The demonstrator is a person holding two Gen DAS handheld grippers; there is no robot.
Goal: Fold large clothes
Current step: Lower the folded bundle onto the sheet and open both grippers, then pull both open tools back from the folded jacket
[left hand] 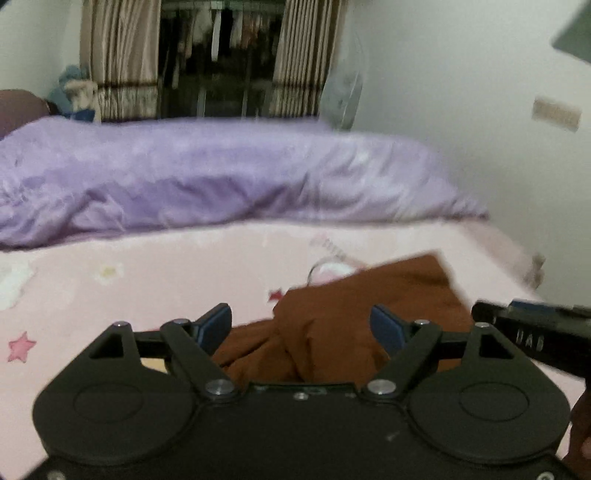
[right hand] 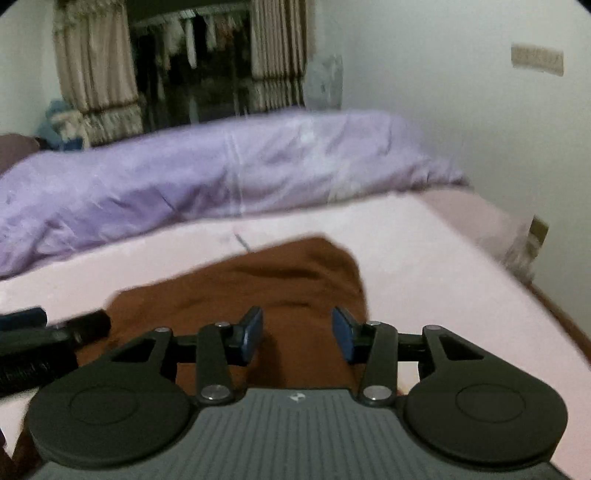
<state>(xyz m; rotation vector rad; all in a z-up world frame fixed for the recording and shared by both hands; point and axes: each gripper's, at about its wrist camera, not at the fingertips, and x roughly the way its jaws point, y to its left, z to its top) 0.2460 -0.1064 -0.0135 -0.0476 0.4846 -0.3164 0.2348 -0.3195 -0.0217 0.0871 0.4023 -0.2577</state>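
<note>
A brown garment (right hand: pixel 258 295) is lying crumpled on a pink bed sheet (left hand: pixel 147 288) printed with stars and flowers, its long axis running away from the two hand-held grippers toward a lilac duvet (left hand: pixel 203 177) that is bunched across the far half of the bed. The far end of the cloth is tapering to a rounded tip short of the duvet; the near end is spreading wide beneath both tools.

The left gripper (left hand: pixel 301 328) is hovering over the near part of the garment with its blue pads (left hand: pixel 212 326) standing wide apart — nothing is caught between them, and the cloth is showing only beyond and below. The right gripper (right hand: pixel 297 334) is sitting just beside it, jaws about half open, its blue pads (right hand: pixel 253 332) framing a ridge of the brown fabric; both frames are blurred, and whether the pads are pressing on the cloth cannot be told from either view.

Behind the bed, striped beige curtains (right hand: pixel 92 74) are flanking a dark opening where hanging clothes (left hand: pixel 229 33) are visible, and a pale wall (right hand: pixel 443 92) is running along the right.
</note>
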